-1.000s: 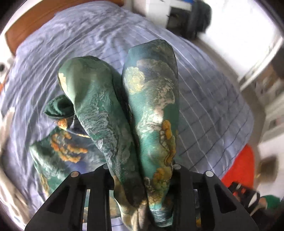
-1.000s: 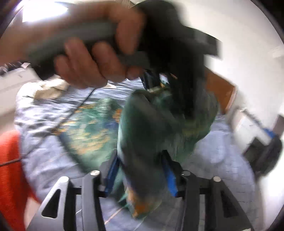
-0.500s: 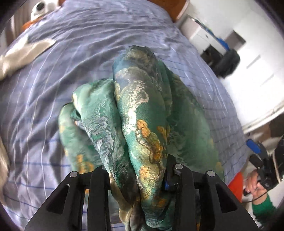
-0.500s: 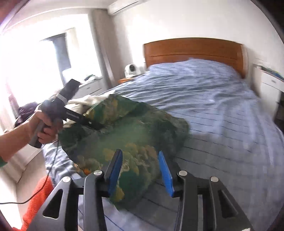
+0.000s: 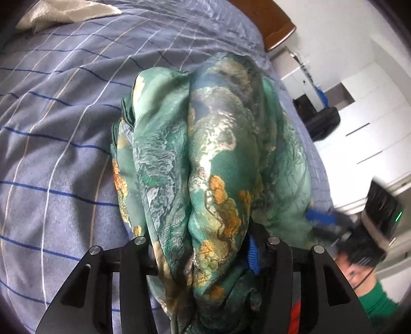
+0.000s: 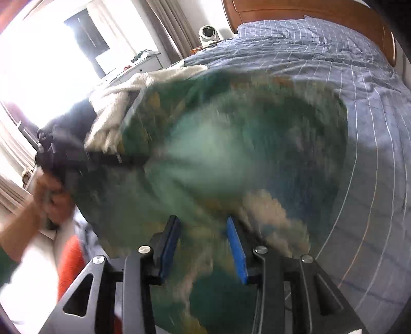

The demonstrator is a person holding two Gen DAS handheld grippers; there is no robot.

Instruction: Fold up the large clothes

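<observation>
The bed (image 5: 59, 144) is the landmark here: its blue-grey cover with thin white and dark blue check lines fills most of both views, and its brown wooden headboard (image 6: 303, 12) stands at the far end. On the cover, roughly in the middle of the bed's near half, lies the green printed garment (image 5: 215, 144), a silky cloth with gold, white and blue-grey patches, bunched into thick folds. The left gripper (image 5: 203, 246) comes in low over the near edge of the bed with a fat roll of that cloth between its black fingers; its jaws are opening, but the cloth still fills the gap from one side to the other and bulges over the blue pad (image 5: 253, 257). The right gripper (image 6: 203, 241) points down at the same garment from the other side; its jaws are closing, and the two blue pads stand apart with green cloth seen between them, though this view is so smeared that whether the pads press on the cloth is hard to say. A cream-white cloth (image 6: 120, 102) lies on the bed beyond the garment, toward the window side. A small white fan-like device (image 6: 208, 33) sits on a stand beside the headboard. A person's hand (image 6: 55, 203) grasps the left gripper's handle off the bed's near edge. No writing or brand mark can be read on anything.
</observation>
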